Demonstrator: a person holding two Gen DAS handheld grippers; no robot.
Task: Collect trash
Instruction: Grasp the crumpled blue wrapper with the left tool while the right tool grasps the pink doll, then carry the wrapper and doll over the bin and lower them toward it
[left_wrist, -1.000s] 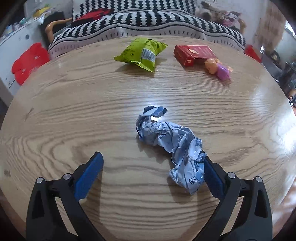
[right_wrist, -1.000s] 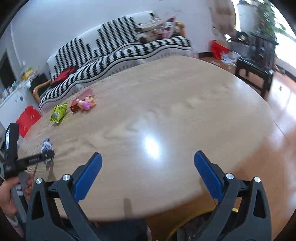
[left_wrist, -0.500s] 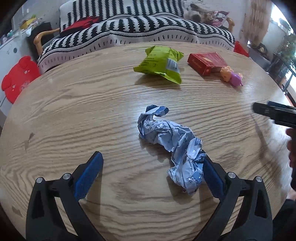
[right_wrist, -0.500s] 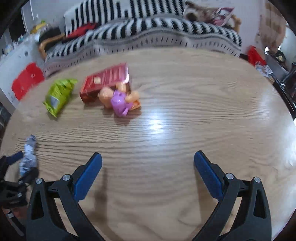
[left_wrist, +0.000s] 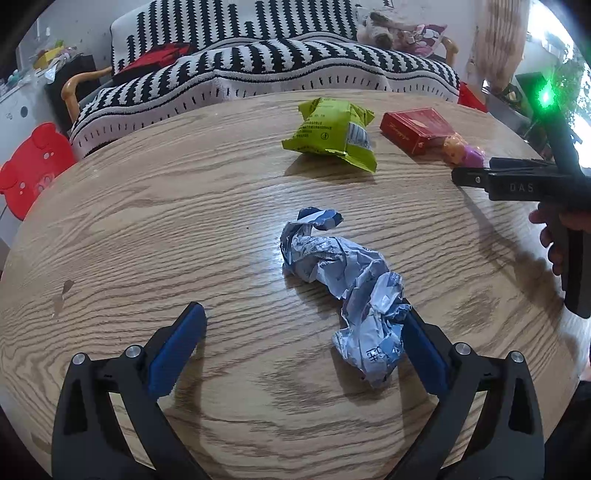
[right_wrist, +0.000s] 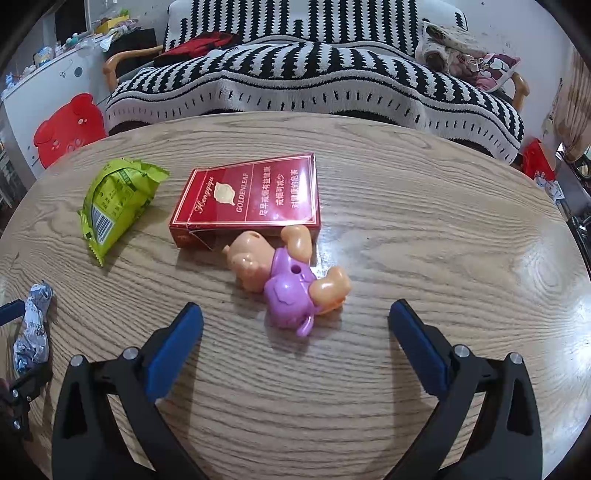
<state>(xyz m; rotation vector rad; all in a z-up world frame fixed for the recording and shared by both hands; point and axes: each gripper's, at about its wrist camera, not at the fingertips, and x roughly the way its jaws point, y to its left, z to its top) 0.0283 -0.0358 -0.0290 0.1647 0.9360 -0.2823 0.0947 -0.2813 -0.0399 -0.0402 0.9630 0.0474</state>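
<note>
Since half a second ago the right gripper (right_wrist: 295, 325) has closed in on the toy and the red box, which now fill the middle of its view, while the left gripper (left_wrist: 304, 332) has barely shifted over the crumpled wrapper (left_wrist: 345, 288). Both stand with blue pads spread wide and nothing clamped; the near end of the crumpled blue-and-white wrapper lies against the inner face of the left gripper's right-hand pad (left_wrist: 421, 354), the rest trailing away across the wood. A round table (left_wrist: 147, 229) of pale oak-grain laminate carries everything, with a small chip near its left edge. Farther back lies a green snack packet (left_wrist: 332, 133), and just beside it a red cigarette box (right_wrist: 247, 199) printed with gold lettering. A plastic pig toy (right_wrist: 284, 277) in a purple top lies on its side touching the box's near edge, directly ahead of the right gripper's open fingers. Behind the table runs a sofa (right_wrist: 314, 85) under a black-and-white striped throw, with a red cushion and stuffed toys on it. A red bear-shaped stool (right_wrist: 68, 129) stands beside a white cabinet on the left.
</note>
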